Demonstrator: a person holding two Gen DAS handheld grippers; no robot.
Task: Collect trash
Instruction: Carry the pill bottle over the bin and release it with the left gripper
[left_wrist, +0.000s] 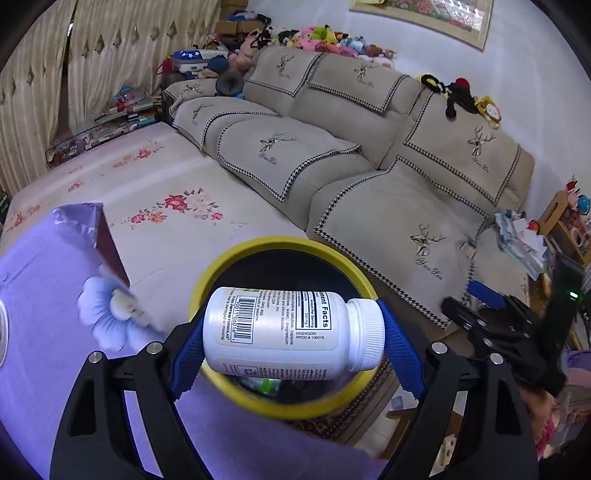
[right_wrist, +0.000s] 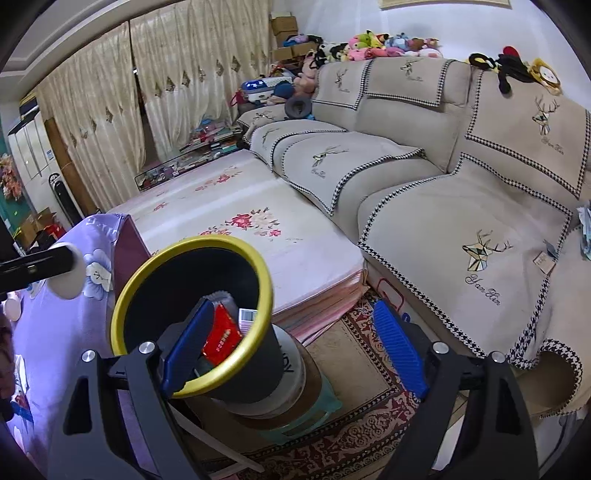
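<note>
My left gripper is shut on a white pill bottle, held sideways just above the mouth of a black bin with a yellow rim. In the right wrist view the same bin stands to the left, with a red packet and a white item inside. The bottle's end shows at the far left in the left gripper's hold. My right gripper is open and empty beside the bin, above the patterned rug. The right gripper also shows at the right of the left wrist view.
A purple floral cloth covers the table on the left. A floral mattress and a beige sofa lie behind. The bin stands on a round stool on the rug. Clutter sits at the sofa's right end.
</note>
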